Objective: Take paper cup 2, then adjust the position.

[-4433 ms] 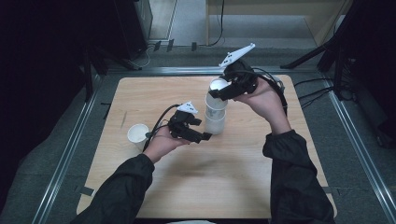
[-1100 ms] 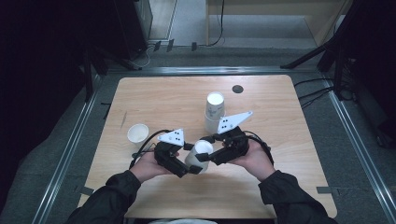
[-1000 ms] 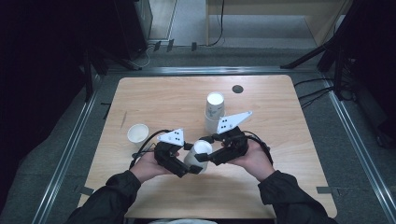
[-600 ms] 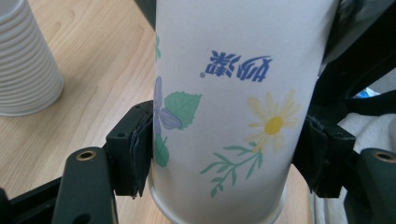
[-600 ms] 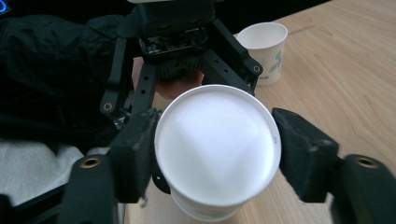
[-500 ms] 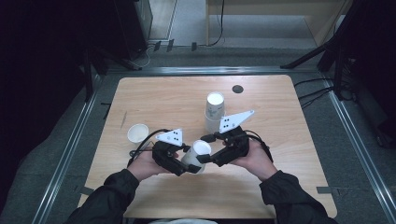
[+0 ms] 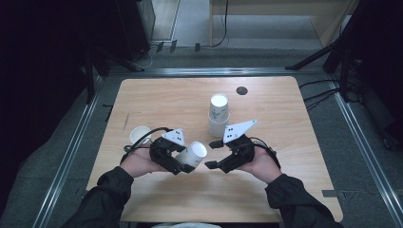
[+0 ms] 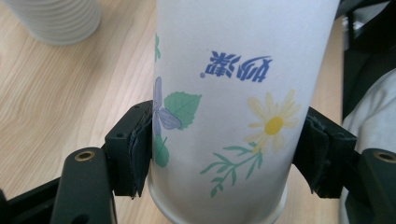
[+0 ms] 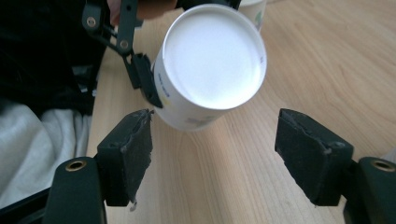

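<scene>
High view first: we see our left hand-held gripper [image 7: 183,159] low in the middle of the frame, holding a paper cup [image 7: 193,154]. The cup lies on its side in the air, with its white bottom turned toward our right hand-held gripper [image 7: 214,153]. In the left gripper view, both black pads press on the cup's sides [image 8: 233,107], one on each side, so the jaws are closed tight on it. The cup has a yellow flower, green leaves and blue writing on it.

Our right hand-held gripper sits just beside the cup, a little to the right of it. Its jaws have just been closing a bit, but they stand partly open and hold nothing. In the right gripper view, the cup's round white bottom [image 9: 212,58] is in the upper middle of the frame, past the two pads and not touching them.

Farther up the tabletop [image 7: 285,109] stands a stack of cups [image 7: 218,115], upside down. One more cup [image 7: 140,135] stands at the left, near our left hand.
</scene>
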`<state>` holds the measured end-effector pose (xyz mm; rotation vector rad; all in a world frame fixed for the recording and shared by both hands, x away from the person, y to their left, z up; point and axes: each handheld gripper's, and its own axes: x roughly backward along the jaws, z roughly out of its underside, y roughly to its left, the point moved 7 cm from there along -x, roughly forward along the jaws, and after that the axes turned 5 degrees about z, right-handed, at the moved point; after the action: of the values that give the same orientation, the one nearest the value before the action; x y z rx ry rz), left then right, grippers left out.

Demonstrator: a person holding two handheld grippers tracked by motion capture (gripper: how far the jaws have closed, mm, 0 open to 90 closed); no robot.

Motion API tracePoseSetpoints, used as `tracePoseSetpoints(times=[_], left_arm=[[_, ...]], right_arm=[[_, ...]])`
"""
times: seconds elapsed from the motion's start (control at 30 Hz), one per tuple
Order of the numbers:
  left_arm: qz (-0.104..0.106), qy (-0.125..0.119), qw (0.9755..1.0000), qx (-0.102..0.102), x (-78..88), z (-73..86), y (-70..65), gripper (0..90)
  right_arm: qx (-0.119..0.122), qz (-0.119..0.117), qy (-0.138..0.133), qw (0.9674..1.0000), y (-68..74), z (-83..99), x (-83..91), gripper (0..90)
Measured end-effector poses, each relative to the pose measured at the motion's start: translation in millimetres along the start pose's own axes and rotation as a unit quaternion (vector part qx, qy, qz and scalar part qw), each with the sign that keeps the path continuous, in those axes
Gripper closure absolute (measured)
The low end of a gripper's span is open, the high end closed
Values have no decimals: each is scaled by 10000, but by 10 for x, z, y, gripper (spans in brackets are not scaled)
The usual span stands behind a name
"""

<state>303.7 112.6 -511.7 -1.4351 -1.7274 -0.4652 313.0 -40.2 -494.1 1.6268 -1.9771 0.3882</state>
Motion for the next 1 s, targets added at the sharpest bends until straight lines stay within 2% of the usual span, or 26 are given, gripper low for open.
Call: tracePoseSetpoints(times=[0.17,0.3,0.33,0.6,0.77,1.0], left_arm=[[-183,361,9992,-40,-55,57,37,286],[-214,528,9983,-107,-102,72,38,284],[-206,579,9980,-137,-113,73,28,284],[-91,671,9972,-314,-173,35,-59,283],[-37,735,9967,-346,-210,26,-90,283],[98,849,9957,-357,-257,30,-128,283]], right_arm=[[248,19,356,9991,4,91,-129,281],[359,120,521,9979,26,116,-200,277],[419,149,533,9976,26,115,-208,277],[396,115,499,9979,43,84,-211,277],[442,47,434,9981,61,64,-223,279],[583,-112,544,9968,126,80,-277,288]])
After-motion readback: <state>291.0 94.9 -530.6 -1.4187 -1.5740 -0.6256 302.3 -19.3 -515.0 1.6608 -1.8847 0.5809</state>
